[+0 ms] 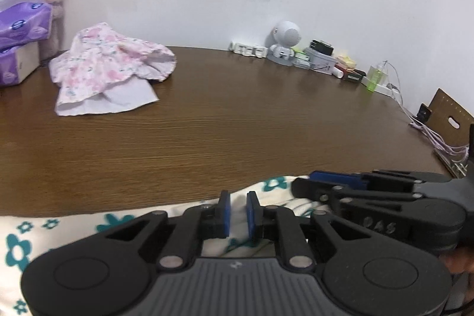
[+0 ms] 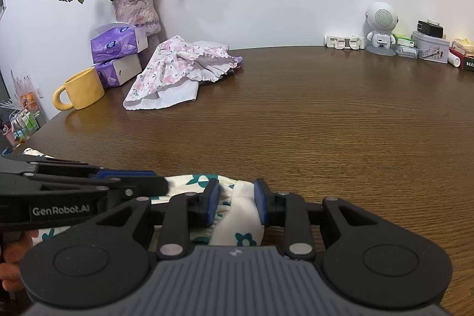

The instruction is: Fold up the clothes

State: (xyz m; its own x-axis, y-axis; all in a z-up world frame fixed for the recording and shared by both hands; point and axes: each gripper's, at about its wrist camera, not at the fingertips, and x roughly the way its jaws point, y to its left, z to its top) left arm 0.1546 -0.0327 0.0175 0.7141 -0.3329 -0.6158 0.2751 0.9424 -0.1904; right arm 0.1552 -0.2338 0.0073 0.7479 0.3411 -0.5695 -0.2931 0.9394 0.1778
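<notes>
At the near edge of the surface [image 2: 296, 114], the cream garment [image 2: 246, 215] with teal flowers is pinched by the left gripper [image 1: 238, 211] and bunched within the right gripper [image 2: 237, 202]. Light, limp cloth is best gripped along hems. Farther back, a pink floral garment [image 2: 174, 73] lies crumpled.

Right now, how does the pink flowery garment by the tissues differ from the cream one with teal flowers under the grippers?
The pink garment has small pale pink blossoms; the cream garment has bold teal flowers. The pink garment lies far back near the vase, untouched; the cream garment sits at the near table edge, bunched between both grippers. Both are floral fabric, neither neatly folded.
</notes>
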